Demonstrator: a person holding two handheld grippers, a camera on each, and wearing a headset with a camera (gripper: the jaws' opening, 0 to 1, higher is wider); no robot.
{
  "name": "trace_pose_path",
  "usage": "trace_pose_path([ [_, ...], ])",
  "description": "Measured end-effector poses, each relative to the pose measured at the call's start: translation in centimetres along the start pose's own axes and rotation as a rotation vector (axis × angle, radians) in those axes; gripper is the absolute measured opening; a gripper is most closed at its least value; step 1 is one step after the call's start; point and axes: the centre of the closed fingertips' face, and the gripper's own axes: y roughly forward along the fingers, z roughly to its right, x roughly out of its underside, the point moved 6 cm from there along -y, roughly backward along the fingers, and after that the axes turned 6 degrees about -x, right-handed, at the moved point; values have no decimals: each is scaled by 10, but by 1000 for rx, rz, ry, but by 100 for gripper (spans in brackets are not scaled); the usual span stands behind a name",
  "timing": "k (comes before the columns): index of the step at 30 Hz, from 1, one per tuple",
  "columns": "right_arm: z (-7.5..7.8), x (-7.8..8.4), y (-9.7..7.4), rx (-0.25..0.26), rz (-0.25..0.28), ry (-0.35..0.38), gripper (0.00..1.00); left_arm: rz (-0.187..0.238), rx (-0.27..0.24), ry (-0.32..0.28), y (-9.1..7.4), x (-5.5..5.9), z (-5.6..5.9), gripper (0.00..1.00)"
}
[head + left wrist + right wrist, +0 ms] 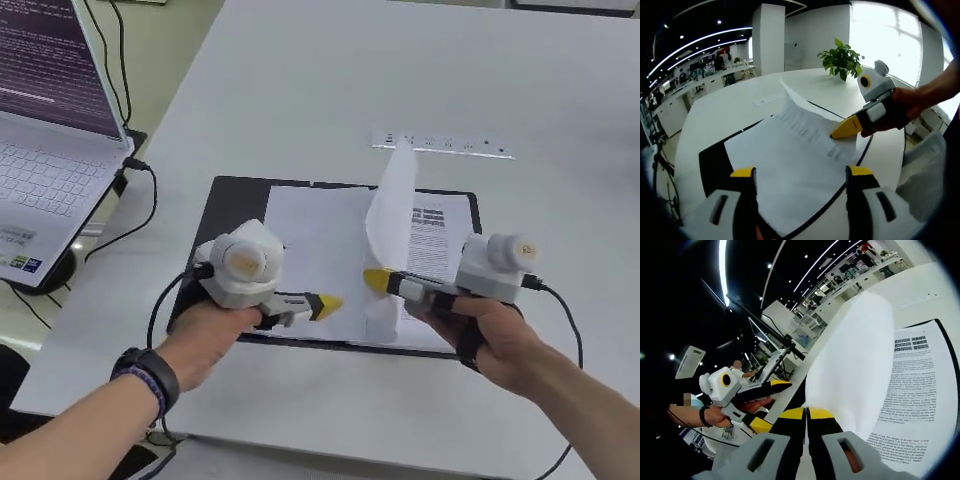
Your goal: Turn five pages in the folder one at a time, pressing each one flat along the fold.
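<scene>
A black folder (226, 208) lies open on the white table. Its left page (310, 240) rests flat, and a printed page (442, 238) shows on the right. Between them one white sheet (392, 210) stands curled upright. My right gripper (377, 281) is shut on that sheet's lower edge; in the right gripper view its yellow tips (805, 414) pinch the sheet (855, 355). My left gripper (327, 304) hovers open over the bottom of the left page. In the left gripper view its jaws (801, 172) stand wide apart with nothing between them, and the right gripper (845, 129) holds the lifted sheet (800, 117).
An open laptop (45, 130) sits at the far left with cables (150, 205) trailing toward the folder. A white power strip (445, 143) lies just behind the folder. A potted plant (841, 59) stands at the far side of the table.
</scene>
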Motion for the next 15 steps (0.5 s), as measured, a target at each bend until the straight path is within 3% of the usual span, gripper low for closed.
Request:
trace_pose_path([
  [15, -9, 4, 41, -20, -45, 5, 0, 25, -48, -38, -36, 18, -30, 73],
])
